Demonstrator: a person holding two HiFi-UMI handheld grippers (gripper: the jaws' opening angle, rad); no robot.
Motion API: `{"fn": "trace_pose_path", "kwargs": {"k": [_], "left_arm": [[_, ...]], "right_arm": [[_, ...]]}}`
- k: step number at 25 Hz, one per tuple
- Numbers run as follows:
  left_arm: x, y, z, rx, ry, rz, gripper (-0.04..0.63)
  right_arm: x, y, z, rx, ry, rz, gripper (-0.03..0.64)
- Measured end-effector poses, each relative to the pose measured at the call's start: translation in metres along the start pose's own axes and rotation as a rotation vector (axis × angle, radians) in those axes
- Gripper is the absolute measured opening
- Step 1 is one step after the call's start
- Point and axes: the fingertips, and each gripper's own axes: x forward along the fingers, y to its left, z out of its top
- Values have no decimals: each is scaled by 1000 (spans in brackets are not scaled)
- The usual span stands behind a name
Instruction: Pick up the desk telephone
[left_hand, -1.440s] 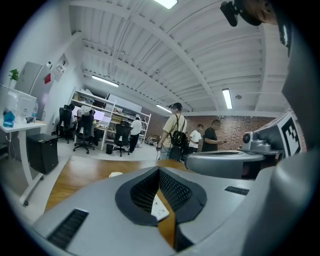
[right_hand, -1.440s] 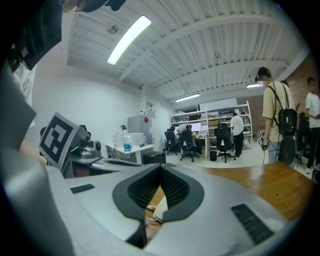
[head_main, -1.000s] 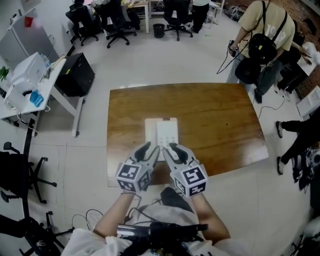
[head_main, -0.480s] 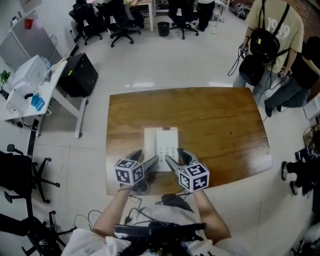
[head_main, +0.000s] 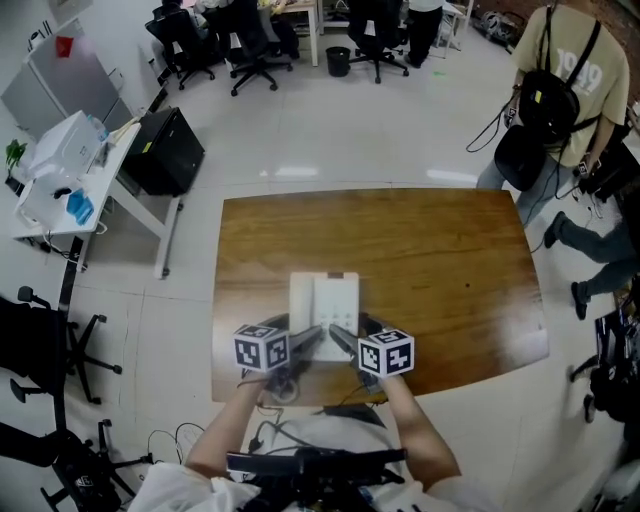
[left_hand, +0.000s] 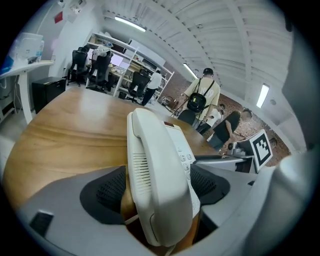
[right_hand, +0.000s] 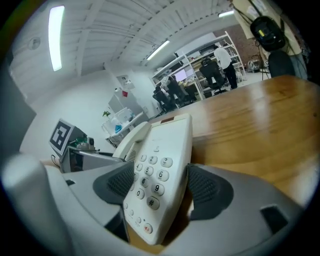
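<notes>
Near edge: the front edge of the brown wooden surface (head_main: 440, 260) lies just under the marker cubes of both tools, and the person's forearms reach in over it.
Left tool: the left tool (head_main: 310, 338) (left_hand: 160, 185) has just been opening and stands wide. The handset (left_hand: 150, 150) end of the white plastic desk telephone (head_main: 325, 300) (left_hand: 156, 165) lies between its ribbed dark pads. The pads flank the telephone closely, but nothing shows them pressing on it.
Right tool: the right tool (head_main: 342, 338) (right_hand: 165, 185), just beside the left one, has also just been opening and is spread wide. It straddles the keypad (right_hand: 152, 175) half of the telephone (right_hand: 160, 170). Its outer pad stands a little off the casing, with wood showing in the gap. It grips nothing.
Telephone: it lies flat on the surface with its near end between both tools and its long side running straight away from them. The handset is on its cradle on the left-tool side.
Side room: bare wood runs a short way left of the left tool to the surface's left edge. A far wider stretch runs right of the right tool.
Ahead: past the telephone's far end, bare wood continues to the rounded far edge.
Beyond: pale floor surrounds the surface. A white desk (head_main: 70, 170) and a black box (head_main: 165, 150) stand far left of the tools. Black office chairs (head_main: 255, 45) stand well ahead, and a person with a black backpack (head_main: 565, 90) stands far right.
</notes>
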Motion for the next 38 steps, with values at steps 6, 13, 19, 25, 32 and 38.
{"fn": "trace_pose_path", "kwargs": {"k": [6, 13, 19, 25, 32, 38], "left_arm": [[9, 6, -5, 3, 63, 10, 425], [18, 11, -10, -10, 108, -9, 477], [18, 1, -10, -2, 114, -71, 404], [16, 2, -7, -24, 77, -32, 382], [7, -9, -4, 48, 32, -1, 370], [-9, -23, 4, 124, -28, 25, 367]], "right_arm": [[15, -4, -10, 3, 60, 7, 367], [20, -4, -10, -8, 74, 12, 367], [19, -4, -9, -30, 69, 9, 368], [17, -5, -8, 10, 52, -4, 347], [8, -2, -6, -54, 17, -38, 348], [-3, 12, -1, -71, -15, -22, 345]]}}
